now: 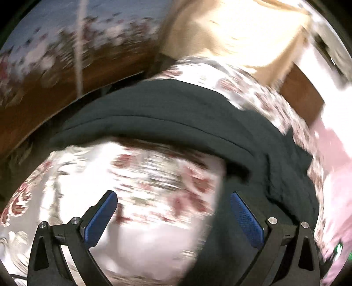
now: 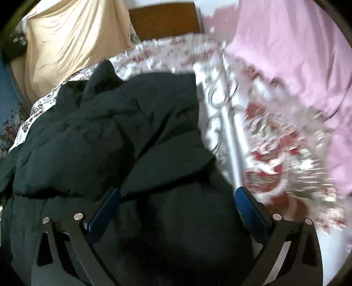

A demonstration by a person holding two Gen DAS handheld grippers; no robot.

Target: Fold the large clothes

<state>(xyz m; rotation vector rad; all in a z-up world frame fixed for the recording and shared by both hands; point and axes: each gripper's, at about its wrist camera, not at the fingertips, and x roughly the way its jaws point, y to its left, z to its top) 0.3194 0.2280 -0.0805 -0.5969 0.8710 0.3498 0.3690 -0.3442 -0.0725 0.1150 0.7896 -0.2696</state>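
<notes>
A large dark padded jacket (image 1: 176,114) lies across a floral bedspread (image 1: 145,176). My left gripper (image 1: 173,198) is open above the bedspread at the jacket's near edge; its right blue pad (image 1: 246,217) is against the dark fabric. In the right wrist view the jacket (image 2: 105,132) lies bunched over the left and centre. My right gripper (image 2: 176,198) is open, with a fold of the jacket bulging between its blue pads (image 2: 105,209). Both views are motion-blurred.
A beige cloth (image 2: 66,44) and a wooden headboard (image 2: 162,19) are at the far end of the bed. A pink sheet (image 2: 292,61) lies on the right. A brown wooden bed frame (image 1: 44,105) runs along the left.
</notes>
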